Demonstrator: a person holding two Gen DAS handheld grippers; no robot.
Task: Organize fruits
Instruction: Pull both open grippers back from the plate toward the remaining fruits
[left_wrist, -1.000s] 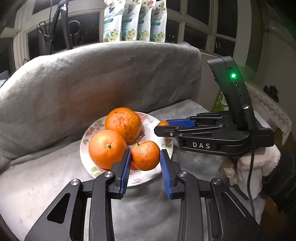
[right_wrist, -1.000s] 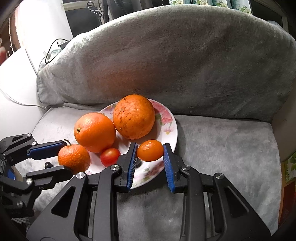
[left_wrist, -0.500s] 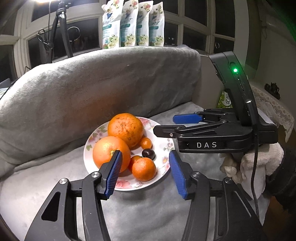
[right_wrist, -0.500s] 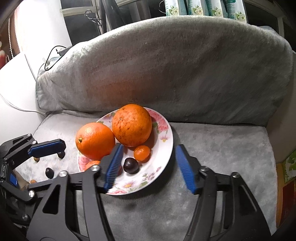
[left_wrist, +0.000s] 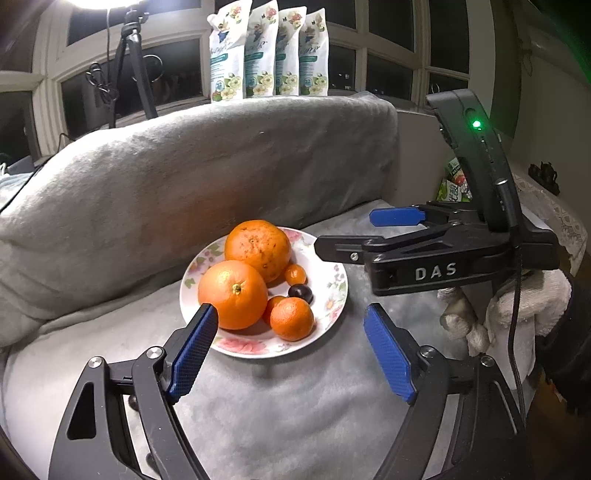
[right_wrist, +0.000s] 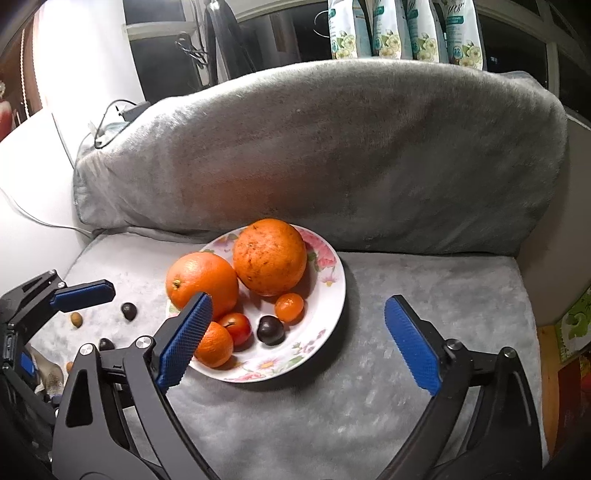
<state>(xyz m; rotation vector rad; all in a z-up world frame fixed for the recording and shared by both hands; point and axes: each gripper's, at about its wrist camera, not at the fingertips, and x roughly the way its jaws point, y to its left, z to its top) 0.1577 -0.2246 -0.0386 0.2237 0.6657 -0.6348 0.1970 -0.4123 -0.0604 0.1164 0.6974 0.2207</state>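
Right wrist: left gripper (right_wrist: 55, 306) half cut off; both grippers' fingers opening, empty.

A glossy glazed floral plate (right_wrist: 334, 291) sits on a plush, matt grey blanket (right_wrist: 369, 398), the oranges (right_wrist: 269, 256) on the plate dimpled, the dark plum (right_wrist: 270, 329) smooth and shiny.

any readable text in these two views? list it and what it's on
"DAS": white letters on the side of the right gripper body.
Pouches on the sill behind the sofa: printed labels, with a round badge that may read "72"; the rest too small to read.
Green package beside the sofa: print blurred, unreadable.
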